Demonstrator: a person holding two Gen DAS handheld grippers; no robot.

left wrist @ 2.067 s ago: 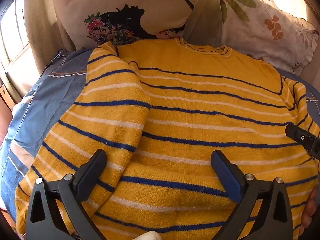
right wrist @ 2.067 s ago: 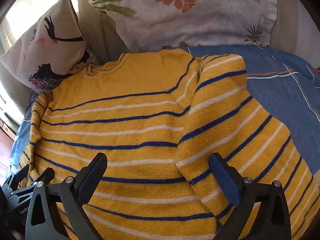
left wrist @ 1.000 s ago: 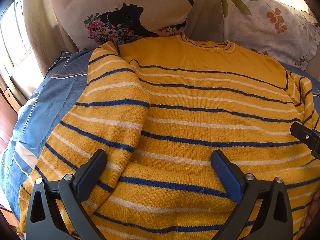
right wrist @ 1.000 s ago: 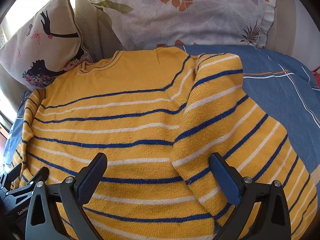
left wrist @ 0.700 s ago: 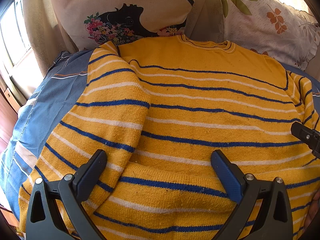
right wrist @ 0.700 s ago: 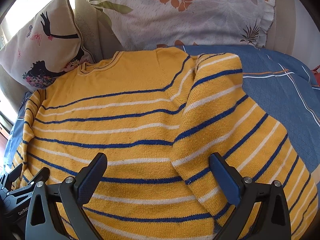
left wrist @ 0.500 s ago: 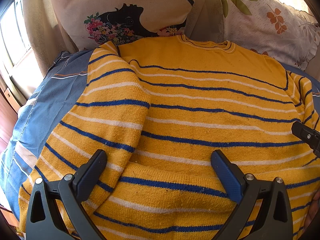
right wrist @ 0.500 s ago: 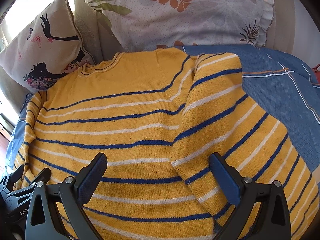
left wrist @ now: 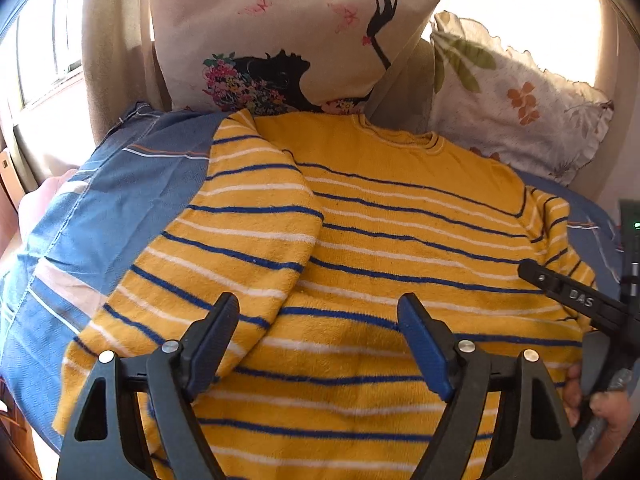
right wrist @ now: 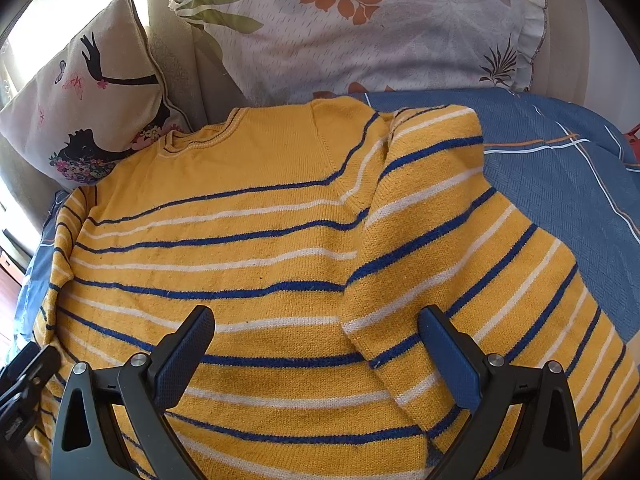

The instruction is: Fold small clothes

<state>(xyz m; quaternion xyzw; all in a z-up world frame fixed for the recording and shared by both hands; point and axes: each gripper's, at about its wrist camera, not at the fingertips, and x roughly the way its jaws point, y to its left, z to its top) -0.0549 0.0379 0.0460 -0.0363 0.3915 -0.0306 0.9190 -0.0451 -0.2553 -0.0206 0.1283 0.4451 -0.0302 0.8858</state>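
Observation:
A yellow sweater [left wrist: 400, 232] with blue and white stripes lies flat on the bed, neck toward the pillows. One sleeve [left wrist: 248, 232] is folded over its body on the left side, and the other sleeve [right wrist: 460, 240] lies folded in on the right side. My left gripper [left wrist: 316, 304] hovers over the sweater's lower hem; its jaws are closing, with no cloth pinched between the pads. My right gripper [right wrist: 316, 314] stands open above the hem near the right sleeve, holding nothing. Each gripper shows at the edge of the other's view.
A blue patterned bed sheet [right wrist: 560, 184] lies under the sweater. A cushion with a black silhouette [left wrist: 280, 40] and a leaf-print pillow [right wrist: 380, 24] lean at the head. A window [left wrist: 40, 40] is at the left. A hand [left wrist: 600, 408] holds the right gripper's handle.
The left wrist view has pulled back and risen, so more of the cushions and sheet show. The left jaws stand narrower than before. The right gripper has kept still.

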